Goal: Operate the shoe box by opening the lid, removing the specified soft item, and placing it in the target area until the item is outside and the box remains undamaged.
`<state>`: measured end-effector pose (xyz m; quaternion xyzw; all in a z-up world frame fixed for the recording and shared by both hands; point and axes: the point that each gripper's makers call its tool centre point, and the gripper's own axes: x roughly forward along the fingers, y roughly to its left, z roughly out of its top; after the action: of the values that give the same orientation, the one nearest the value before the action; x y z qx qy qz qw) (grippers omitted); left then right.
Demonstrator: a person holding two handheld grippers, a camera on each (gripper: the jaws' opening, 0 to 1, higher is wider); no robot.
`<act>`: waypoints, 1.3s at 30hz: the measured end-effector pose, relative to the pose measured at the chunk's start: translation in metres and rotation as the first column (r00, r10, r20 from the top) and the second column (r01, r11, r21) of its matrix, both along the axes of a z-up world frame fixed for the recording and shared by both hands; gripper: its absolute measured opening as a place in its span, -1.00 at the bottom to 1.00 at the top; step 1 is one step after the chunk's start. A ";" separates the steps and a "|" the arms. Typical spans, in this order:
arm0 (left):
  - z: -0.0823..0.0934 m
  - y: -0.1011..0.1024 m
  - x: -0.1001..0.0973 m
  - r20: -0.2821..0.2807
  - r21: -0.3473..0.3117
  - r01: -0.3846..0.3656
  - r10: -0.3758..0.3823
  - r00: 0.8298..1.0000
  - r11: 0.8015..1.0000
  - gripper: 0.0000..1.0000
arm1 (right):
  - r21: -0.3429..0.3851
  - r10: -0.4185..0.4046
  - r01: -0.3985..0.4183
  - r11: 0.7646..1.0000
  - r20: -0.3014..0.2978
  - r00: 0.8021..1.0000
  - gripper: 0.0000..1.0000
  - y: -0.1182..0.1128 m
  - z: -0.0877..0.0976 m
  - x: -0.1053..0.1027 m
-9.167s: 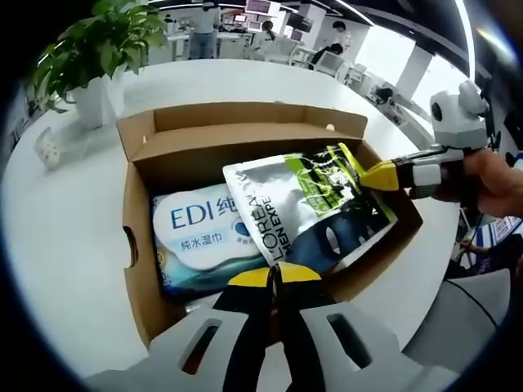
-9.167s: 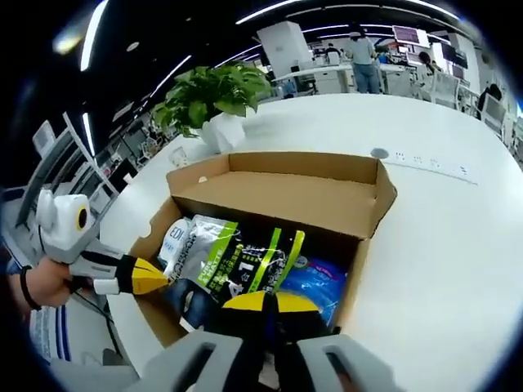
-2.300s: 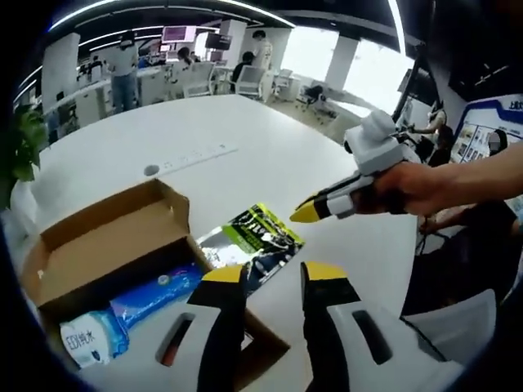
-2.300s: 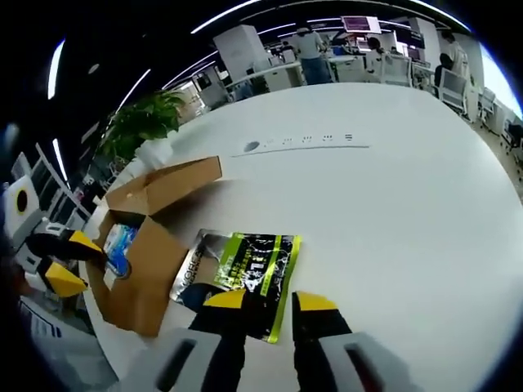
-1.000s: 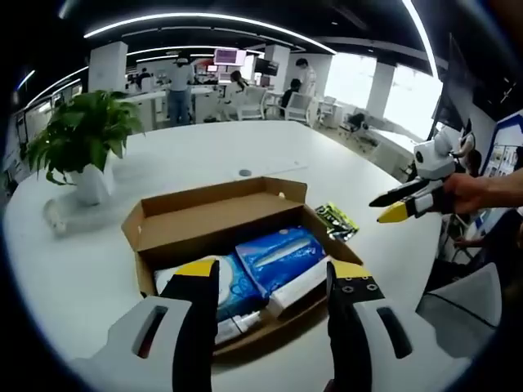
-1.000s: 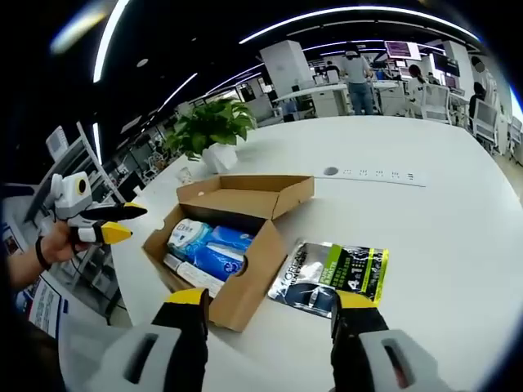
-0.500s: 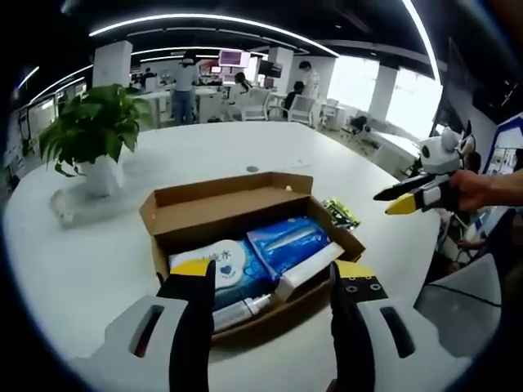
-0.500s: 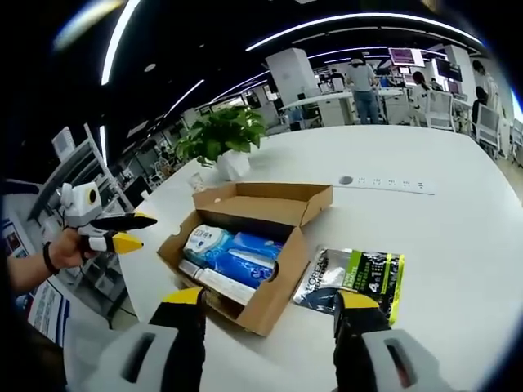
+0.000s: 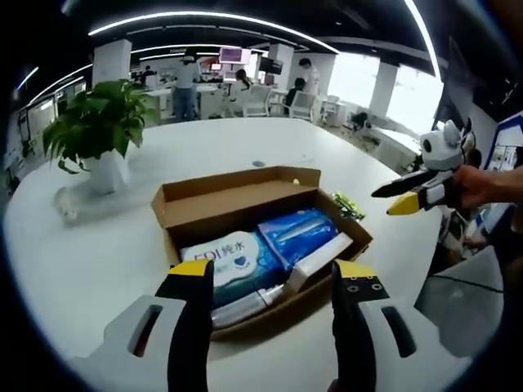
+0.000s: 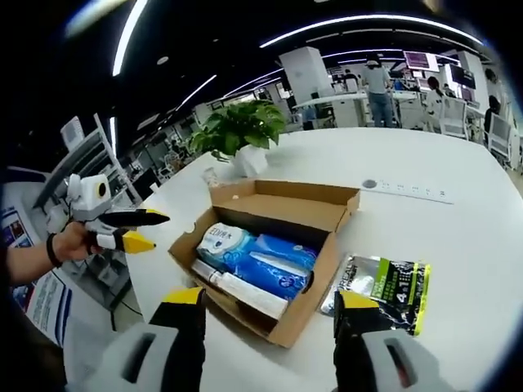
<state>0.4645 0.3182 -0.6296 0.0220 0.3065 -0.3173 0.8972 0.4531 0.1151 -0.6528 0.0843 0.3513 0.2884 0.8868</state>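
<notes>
Both your grippers, left gripper (image 9: 272, 273) and right gripper (image 10: 265, 305), hang wide and empty, so you look nearly finished: the brown cardboard shoe box (image 10: 320, 276) sits lid-open, and beside it the green-and-silver soft pouch (image 10: 384, 285) lies on the round white table (image 10: 458, 229).

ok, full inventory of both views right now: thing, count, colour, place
Shoe box: 1, brown cardboard, lid open, on the white table.
Wet wipes pack: 1, white and blue, printed EDI, inside the box.
Blue soft pack: 1, blue, inside the box beside the wipes.
White tube: 1, white, inside the box along its near wall.
Sachet: 1, silver, black and lime green, flat on the table outside the box.
Potted plant: 1, green in a white pot, on the table behind the box.
Left tool: 1, yellow-tipped, open, off the box.
Right tool: 1, yellow-tipped, open, off the box.
</notes>
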 end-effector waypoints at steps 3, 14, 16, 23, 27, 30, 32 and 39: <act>-0.001 0.003 0.002 -0.001 0.004 0.004 -0.004 1.000 1.000 0.16 | 0.008 0.009 -0.009 1.000 -0.002 1.000 0.23 0.008 0.000 0.003; -0.015 0.005 0.008 -0.018 0.092 0.095 -0.093 0.995 0.991 0.18 | 0.003 0.103 -0.103 0.995 -0.009 0.995 0.23 0.043 -0.004 0.015; -0.016 0.005 0.010 -0.019 0.101 0.102 -0.101 0.995 0.990 0.18 | 0.004 0.110 -0.110 0.994 -0.013 0.994 0.23 0.048 -0.005 0.017; -0.019 0.007 0.017 -0.028 0.137 0.148 -0.146 0.989 0.979 0.19 | -0.015 0.180 -0.180 0.983 -0.012 0.984 0.23 0.072 -0.008 0.024; -0.023 0.008 0.021 -0.039 0.161 0.177 -0.172 0.984 0.971 0.19 | -0.052 0.243 -0.243 0.969 -0.010 0.970 0.23 0.085 -0.013 0.027; -0.030 0.010 0.024 -0.051 0.204 0.212 -0.206 0.977 0.956 0.19 | -0.086 0.283 -0.282 0.955 -0.008 0.959 0.25 0.094 -0.016 0.030; -0.033 0.010 0.026 -0.061 0.210 0.228 -0.220 0.974 0.951 0.20 | -0.118 0.319 -0.318 0.941 -0.011 0.948 0.25 0.098 -0.020 0.031; -0.047 0.012 0.031 -0.097 0.288 0.307 -0.292 0.952 0.907 0.20 | -0.220 0.428 -0.421 0.880 -0.020 0.904 0.26 0.119 -0.033 0.043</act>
<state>0.4956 0.3305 -0.6769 0.1962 0.3673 -0.4014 0.8158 0.4959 0.2343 -0.6862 -0.0973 0.3780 0.4362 0.8108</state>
